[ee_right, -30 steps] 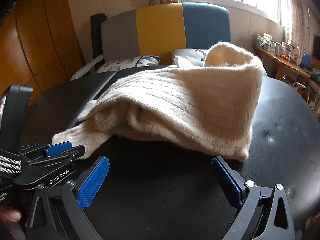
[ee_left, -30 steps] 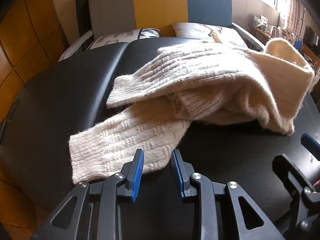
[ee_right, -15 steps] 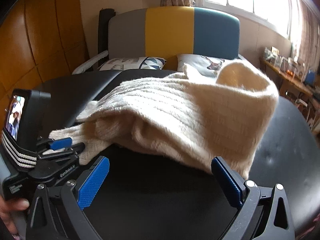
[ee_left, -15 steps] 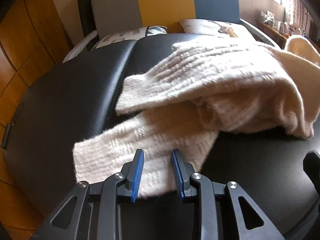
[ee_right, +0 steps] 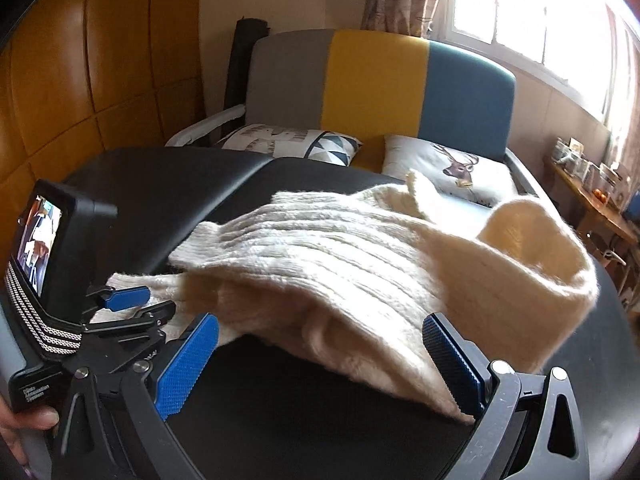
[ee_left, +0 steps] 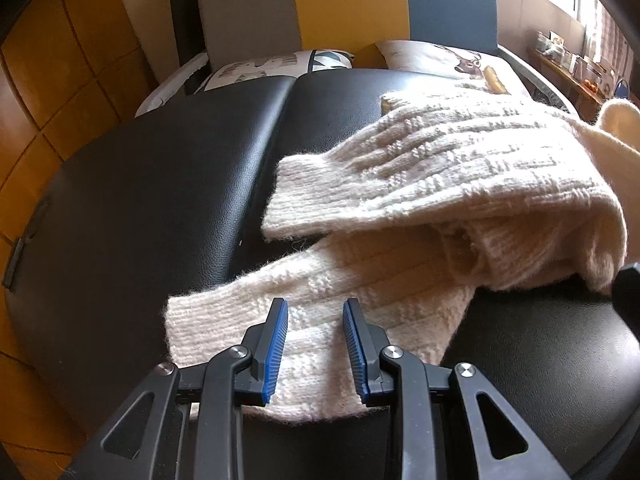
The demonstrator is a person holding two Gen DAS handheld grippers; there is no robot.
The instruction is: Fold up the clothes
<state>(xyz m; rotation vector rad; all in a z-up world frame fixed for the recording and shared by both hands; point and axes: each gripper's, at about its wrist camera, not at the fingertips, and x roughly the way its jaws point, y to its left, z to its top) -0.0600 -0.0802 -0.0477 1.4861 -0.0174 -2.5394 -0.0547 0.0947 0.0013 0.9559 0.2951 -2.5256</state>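
Plainly, the cream knitted sweater (ee_left: 460, 184) lies bunched on the black padded table (ee_left: 140, 200), its body humped and doubled over itself, one sleeve (ee_left: 320, 312) stretched flat toward the near edge and the collar (ee_right: 532, 240) standing up at the far right. The left gripper (ee_left: 314, 332) sits over that sleeve's cuff end with its blue pads parted, one to each side of a strip of knit and not yet pinching it. The right gripper (ee_right: 320, 356) is spread wide at the near hem of the body, holding nothing. To do this step well, I judge the left should close low on the sleeve, taking the full thickness of the knit near the cuff, while the right takes the hem edge squarely, so the loose, stretchy wool lifts evenly rather than dragging or bunching further
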